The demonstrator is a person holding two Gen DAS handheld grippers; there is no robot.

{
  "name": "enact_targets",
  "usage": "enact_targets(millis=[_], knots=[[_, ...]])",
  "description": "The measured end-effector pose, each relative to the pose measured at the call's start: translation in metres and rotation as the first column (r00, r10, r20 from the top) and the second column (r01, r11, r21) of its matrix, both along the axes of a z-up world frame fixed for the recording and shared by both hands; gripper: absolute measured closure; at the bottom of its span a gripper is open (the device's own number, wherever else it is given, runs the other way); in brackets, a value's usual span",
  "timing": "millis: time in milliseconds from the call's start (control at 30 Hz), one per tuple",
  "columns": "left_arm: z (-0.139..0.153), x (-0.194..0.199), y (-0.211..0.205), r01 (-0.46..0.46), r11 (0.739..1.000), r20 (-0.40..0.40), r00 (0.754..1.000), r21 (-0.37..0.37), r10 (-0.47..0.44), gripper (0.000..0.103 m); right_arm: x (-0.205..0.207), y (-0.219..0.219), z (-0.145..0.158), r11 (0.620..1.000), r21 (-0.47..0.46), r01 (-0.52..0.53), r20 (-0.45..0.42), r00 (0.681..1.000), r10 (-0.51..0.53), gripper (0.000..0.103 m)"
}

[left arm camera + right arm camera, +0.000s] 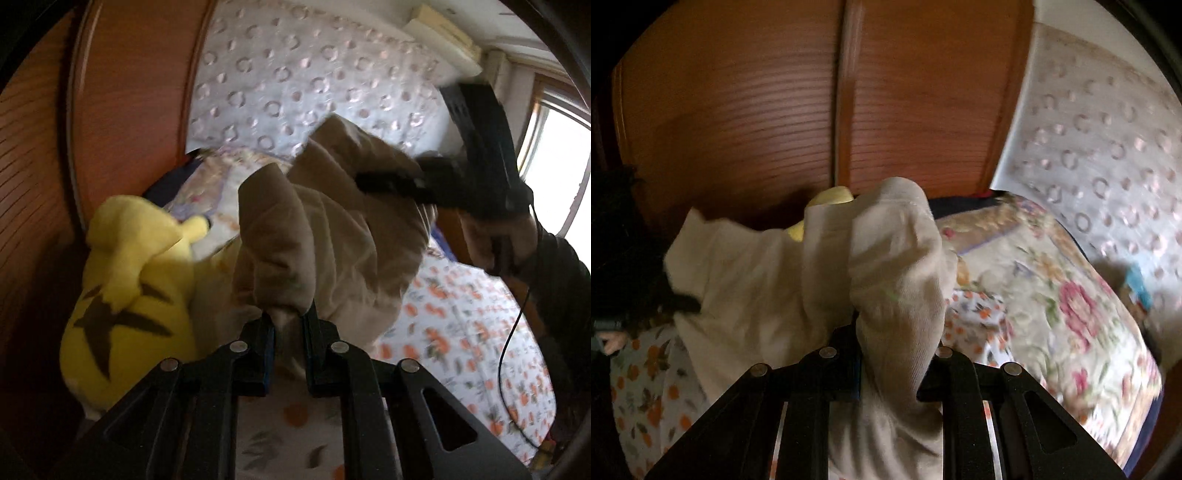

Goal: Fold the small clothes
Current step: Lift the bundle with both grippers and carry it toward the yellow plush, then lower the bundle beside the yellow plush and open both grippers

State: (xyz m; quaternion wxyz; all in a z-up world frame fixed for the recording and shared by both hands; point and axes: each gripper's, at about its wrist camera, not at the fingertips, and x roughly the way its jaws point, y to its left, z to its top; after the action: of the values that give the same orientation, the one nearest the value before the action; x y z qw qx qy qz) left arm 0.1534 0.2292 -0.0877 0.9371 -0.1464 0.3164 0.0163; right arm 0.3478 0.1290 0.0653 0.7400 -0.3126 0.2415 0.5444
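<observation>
A beige small garment hangs in the air between both grippers, above the bed. In the left wrist view my left gripper is shut on a bunched edge of it, the cloth pinched between the two pads. My right gripper, held by a hand, grips the garment's far side from the upper right. In the right wrist view the same garment drapes over my right gripper, shut on a thick fold that hides its right finger. The pictures are motion-blurred.
A yellow plush toy lies at the left against the wooden wardrobe doors. The bed has an orange-flowered sheet and a rose-patterned blanket. A circle-patterned wall stands behind. A window is at the right.
</observation>
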Motion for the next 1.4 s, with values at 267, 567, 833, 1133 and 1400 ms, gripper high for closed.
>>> enact_targets(millis=[267,567,833,1133,1400], knots=[[-0.025,-0.01,0.022,-0.044,0.999,-0.052,0.998,-0.014,0.043,0.09,0.04,0.06,-0.012,0.999,-0.03,0.016,-0.051,0.999,-0.018,0.071],[-0.024,-0.013,0.032,-0.081,0.997,-0.049,0.996,-0.018,0.08,0.084,0.057,0.024,-0.023,0.966,0.076,0.247,-0.075,0.968,-0.241,0.054],[0.003,-0.033,0.025,-0.103,0.994,0.024,0.994,0.038,0.103,0.069,0.053,-0.015,-0.046,0.911,0.094,0.402,-0.192,0.905,-0.379,0.054],[-0.001,0.001,-0.001,0.012,0.998,-0.018,1.0,0.058,-0.011,0.059,0.038,-0.016,-0.062,0.896,0.086,0.435,-0.381,0.845,-0.374,0.047],[-0.027,0.026,-0.008,0.062,0.997,-0.138,0.989,0.053,-0.054,0.059,0.055,0.005,-0.095,0.881,0.054,0.471,-0.594,0.724,-0.351,0.033]])
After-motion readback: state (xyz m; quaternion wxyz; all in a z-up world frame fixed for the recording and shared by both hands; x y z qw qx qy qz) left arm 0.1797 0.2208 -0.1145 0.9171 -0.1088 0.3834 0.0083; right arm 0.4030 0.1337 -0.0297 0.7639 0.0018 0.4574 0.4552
